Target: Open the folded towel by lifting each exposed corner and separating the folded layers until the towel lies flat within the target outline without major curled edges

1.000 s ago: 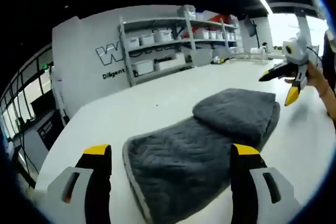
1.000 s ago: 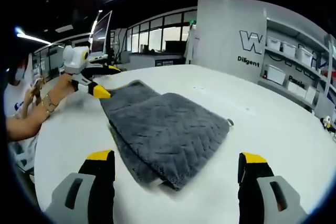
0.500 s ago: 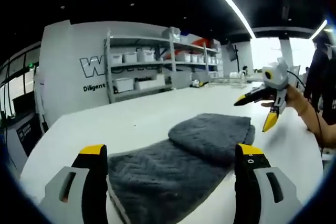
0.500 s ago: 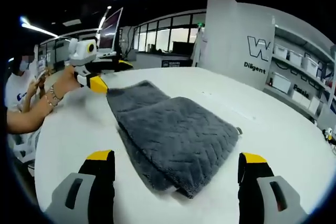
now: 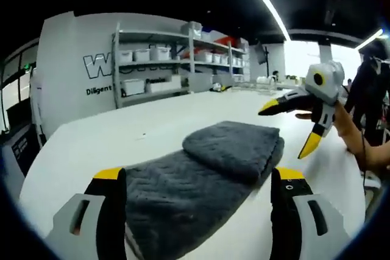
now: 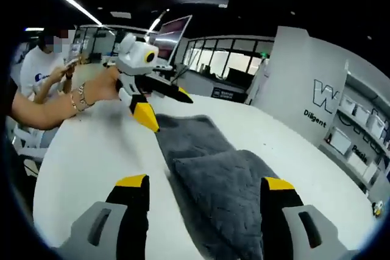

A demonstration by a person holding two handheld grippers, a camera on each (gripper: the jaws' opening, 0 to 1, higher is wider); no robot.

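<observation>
Grey quilted towel (image 5: 201, 175) lies folded (upper layer at 1 o'clock) on white bench (image 5: 122, 135); left hand-held gripper (image 5: 198, 211) and right hand-held gripper (image 6: 207, 211) both gape wide, empty.

Over the last second both grippers close in on the folded grey towel (image 5: 201, 175) from opposite ends. The left gripper (image 5: 198, 190) comes lower and nearer, so the towel's near end now lies between its wide-spread jaws rather than ahead of them. The right gripper (image 5: 285, 127), seen from the left gripper view, moves in from well off to the side and now hangs just beside the towel's folded far end, jaws apart. From the right gripper view, the left gripper (image 6: 167, 109) draws closer to the towel's (image 6: 225, 193) far edge, and the towel runs up between the right gripper's (image 6: 204, 196) own jaws.
</observation>
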